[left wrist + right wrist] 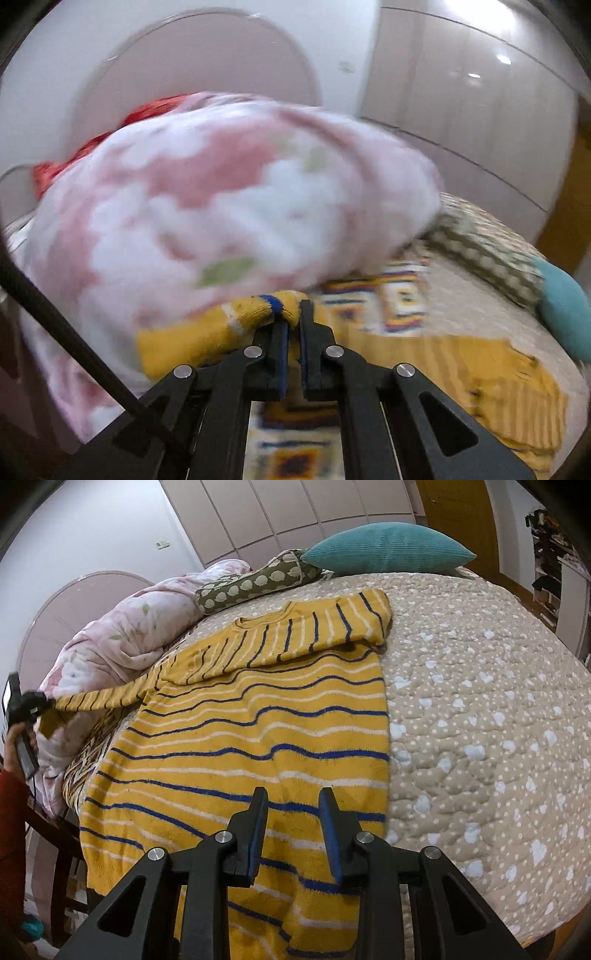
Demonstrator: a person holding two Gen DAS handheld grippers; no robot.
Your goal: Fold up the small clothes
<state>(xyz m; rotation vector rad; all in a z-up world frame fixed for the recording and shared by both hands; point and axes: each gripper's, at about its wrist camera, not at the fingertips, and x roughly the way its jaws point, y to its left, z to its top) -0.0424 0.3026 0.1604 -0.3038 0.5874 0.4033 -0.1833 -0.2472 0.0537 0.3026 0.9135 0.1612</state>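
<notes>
My left gripper (291, 314) jaws pinch the striped sweater's (258, 731) sleeve cuff (273, 304) off the bed's (480, 701) left edge; right gripper (293, 805) jaws spread above the hem, quilt bare rightward.

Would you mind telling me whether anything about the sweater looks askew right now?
Yes. One sleeve of the yellow striped sweater is pulled out sideways off the bed edge, pinched in the left gripper, while the other sleeve lies folded across the chest, so it sits lopsided.

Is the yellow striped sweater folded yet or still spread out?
Partly folded: sweater body lies flat on the bed, one sleeve folded across; left gripper holds the other cuff out.
</notes>
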